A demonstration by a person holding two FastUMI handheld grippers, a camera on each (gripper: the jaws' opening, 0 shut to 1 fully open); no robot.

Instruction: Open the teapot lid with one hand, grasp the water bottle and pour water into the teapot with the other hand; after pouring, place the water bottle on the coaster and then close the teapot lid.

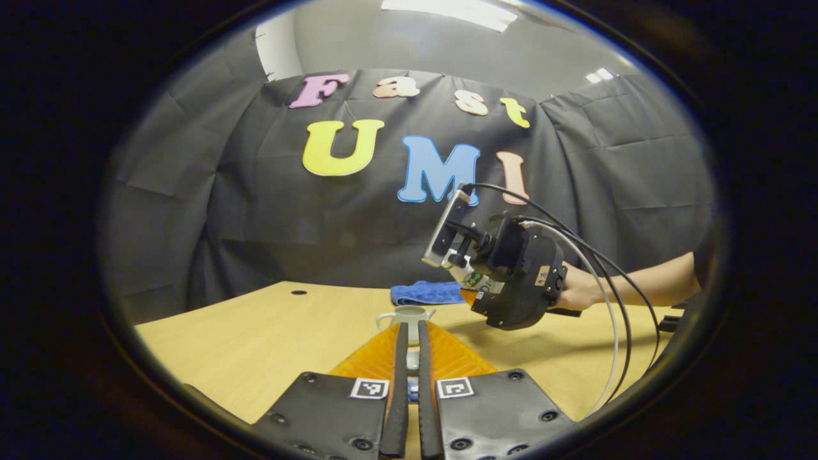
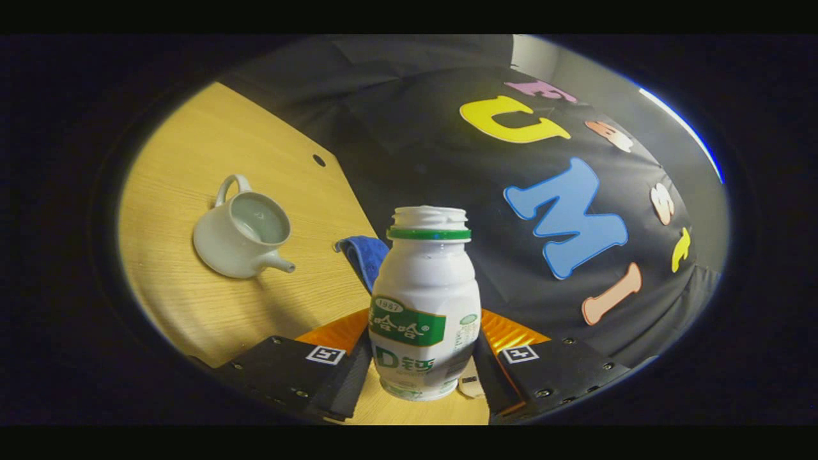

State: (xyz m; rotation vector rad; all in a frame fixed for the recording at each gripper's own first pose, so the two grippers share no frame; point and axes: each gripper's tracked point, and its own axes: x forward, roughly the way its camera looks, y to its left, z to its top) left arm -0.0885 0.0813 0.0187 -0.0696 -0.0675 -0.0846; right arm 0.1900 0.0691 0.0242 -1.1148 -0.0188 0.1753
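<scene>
— Well, starting on the left: what is the left gripper (image 1: 412,358) doing?

— Its fingers are drawn narrow, pinching a small pale piece. I take that to be the lid (image 1: 413,361), since the teapot (image 2: 243,236) stands open on the table (image 1: 255,345). It looks like glazed ware, so slick and chippable, and the grip on so small a piece wants to stay steady.

— And the teapot itself?

— It is upright, with the handle to the far side and the spout toward the blue cloth (image 2: 364,255). The mouth is fairly small. It is probably light enough to slide if the bottle's rim knocks it.

— The bottle (image 2: 427,281)?

— It is in the right gripper (image 2: 422,383), one finger pressing each side low on the body, and it is held off the table. The cap is off. It seems to be thin plastic, so it may give under a hard squeeze, and the smooth label could slip. The low hold leaves the neck free to tip.

— Is there room to move?

— Bare table lies between the teapot and the near edge, and the cloth sits just behind the pouring path. In the left gripper view the hand (image 1: 578,294) and its trailing cables hang to the right, away from the teapot. The table's left edge is close behind it.
</scene>
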